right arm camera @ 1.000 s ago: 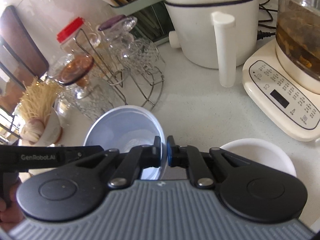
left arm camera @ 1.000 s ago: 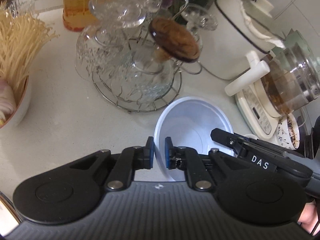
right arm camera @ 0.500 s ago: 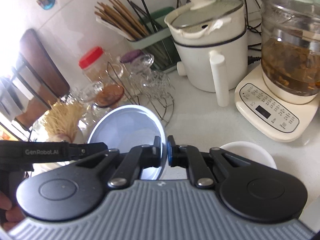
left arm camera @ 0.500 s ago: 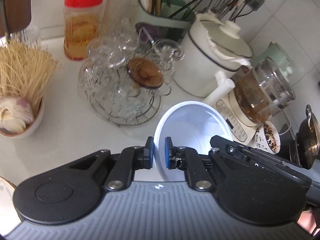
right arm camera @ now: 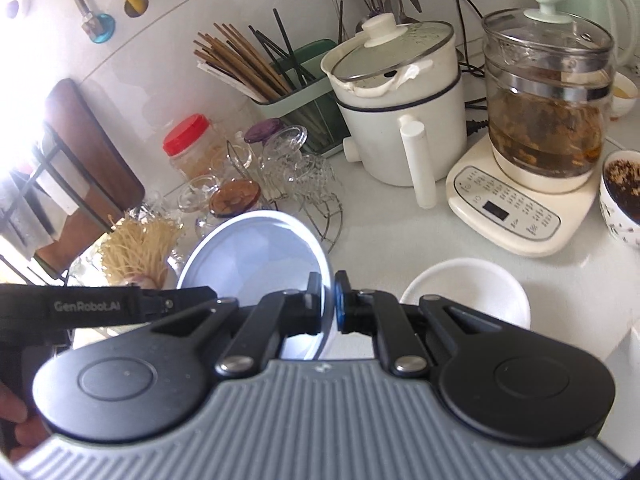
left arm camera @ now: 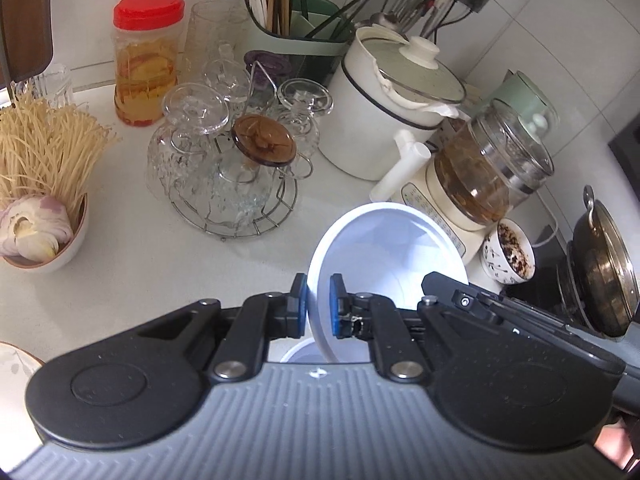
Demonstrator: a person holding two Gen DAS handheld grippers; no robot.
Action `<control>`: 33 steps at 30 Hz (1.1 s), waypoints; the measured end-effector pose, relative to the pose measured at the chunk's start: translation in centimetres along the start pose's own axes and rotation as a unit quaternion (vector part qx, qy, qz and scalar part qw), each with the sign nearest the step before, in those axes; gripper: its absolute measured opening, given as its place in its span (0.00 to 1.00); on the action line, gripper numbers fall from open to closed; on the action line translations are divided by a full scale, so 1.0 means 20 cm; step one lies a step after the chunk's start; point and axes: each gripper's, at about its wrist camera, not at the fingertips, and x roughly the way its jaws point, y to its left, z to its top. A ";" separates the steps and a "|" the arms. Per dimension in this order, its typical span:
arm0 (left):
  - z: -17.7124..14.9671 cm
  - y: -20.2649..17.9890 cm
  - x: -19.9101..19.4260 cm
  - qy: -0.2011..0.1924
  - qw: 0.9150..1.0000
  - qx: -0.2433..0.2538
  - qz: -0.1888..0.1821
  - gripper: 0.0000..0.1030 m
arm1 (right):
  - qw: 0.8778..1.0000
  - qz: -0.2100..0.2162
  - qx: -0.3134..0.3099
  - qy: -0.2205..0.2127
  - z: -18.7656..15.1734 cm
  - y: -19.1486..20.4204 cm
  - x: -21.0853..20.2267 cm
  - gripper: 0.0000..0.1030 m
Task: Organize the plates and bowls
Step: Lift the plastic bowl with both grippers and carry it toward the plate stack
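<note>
A white bowl is held in the air over the counter by both grippers. My left gripper is shut on its left rim. My right gripper is shut on its right rim; the bowl shows in the right wrist view tilted toward the left. A second white bowl sits on the counter to the right, and its rim peeks out below the held bowl in the left wrist view. A plate edge shows at far left.
A wire rack of glass cups, a red-lidded jar, a noodle bowl, a white pot, a glass kettle on its base, a patterned cup and a chopstick holder crowd the counter.
Both grippers have lifted the white bowl off the counter and higher; the scene looks smaller and the second bowl now appears beneath it.
</note>
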 end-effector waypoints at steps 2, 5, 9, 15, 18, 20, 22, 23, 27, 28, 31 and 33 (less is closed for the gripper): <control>-0.02 0.01 -0.01 0.005 1.000 0.004 -0.002 0.12 | 1.000 -0.004 0.006 0.004 -0.03 0.00 -0.01 0.09; -0.05 0.00 0.01 0.021 1.000 0.015 0.001 0.13 | 1.000 -0.015 0.012 0.010 -0.07 0.01 -0.01 0.09; -0.12 0.02 0.04 0.033 0.999 0.025 0.002 0.13 | 0.999 -0.021 0.019 0.021 -0.15 -0.01 0.00 0.09; -0.23 0.07 0.09 0.064 0.998 0.023 0.011 0.13 | 0.998 -0.031 0.026 0.051 -0.31 -0.02 0.05 0.10; -0.26 0.09 0.10 0.067 0.997 0.022 0.009 0.13 | 0.998 -0.031 0.027 0.055 -0.34 -0.03 0.06 0.10; -0.29 0.10 0.11 0.068 0.997 0.018 0.008 0.13 | 0.998 -0.037 0.021 0.055 -0.35 -0.03 0.07 0.10; -0.30 0.10 0.14 0.067 0.998 0.018 0.008 0.13 | 0.998 -0.044 0.009 0.049 -0.36 -0.02 0.07 0.10; -0.31 0.09 0.15 0.068 0.997 0.020 0.008 0.13 | 0.998 -0.049 0.000 0.049 -0.36 -0.02 0.07 0.10; -0.33 0.09 0.18 0.072 0.997 0.014 0.014 0.13 | 0.997 -0.046 -0.002 0.062 -0.36 -0.04 0.09 0.11; -0.34 0.10 0.19 0.073 0.997 0.011 0.013 0.13 | 0.997 -0.046 -0.002 0.064 -0.37 -0.05 0.09 0.11; -0.35 0.11 0.19 0.072 0.997 -0.003 0.017 0.13 | 0.997 -0.045 0.002 0.065 -0.36 -0.06 0.10 0.11; -0.35 0.12 0.20 0.076 0.997 -0.007 0.024 0.14 | 0.997 -0.043 0.007 0.067 -0.36 -0.08 0.10 0.11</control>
